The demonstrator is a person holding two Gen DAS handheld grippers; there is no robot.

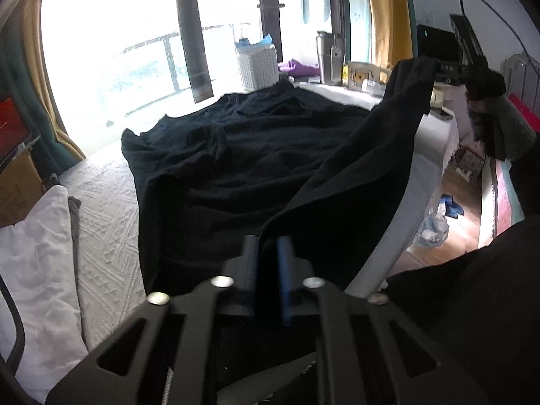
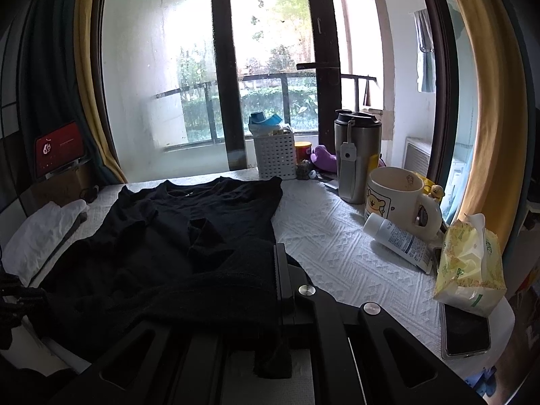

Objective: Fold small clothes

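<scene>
A black T-shirt (image 1: 236,168) lies spread on the white textured table cover (image 1: 104,222), collar toward the window. My left gripper (image 1: 268,253) is shut on the shirt's near hem and holds it lifted. My right gripper (image 1: 438,67) shows in the left wrist view, shut on the same raised edge, holding it high at the right. In the right wrist view the shirt (image 2: 189,236) drapes over my right gripper (image 2: 270,266), hiding the left finger; only the right finger (image 2: 281,270) shows.
Along the right and back stand a steel tumbler (image 2: 357,158), a cartoon mug (image 2: 395,195), a lying white bottle (image 2: 398,239), a tissue pack (image 2: 469,266), a phone (image 2: 465,330) and a white basket (image 2: 275,157). A white cloth (image 1: 37,270) lies at the left.
</scene>
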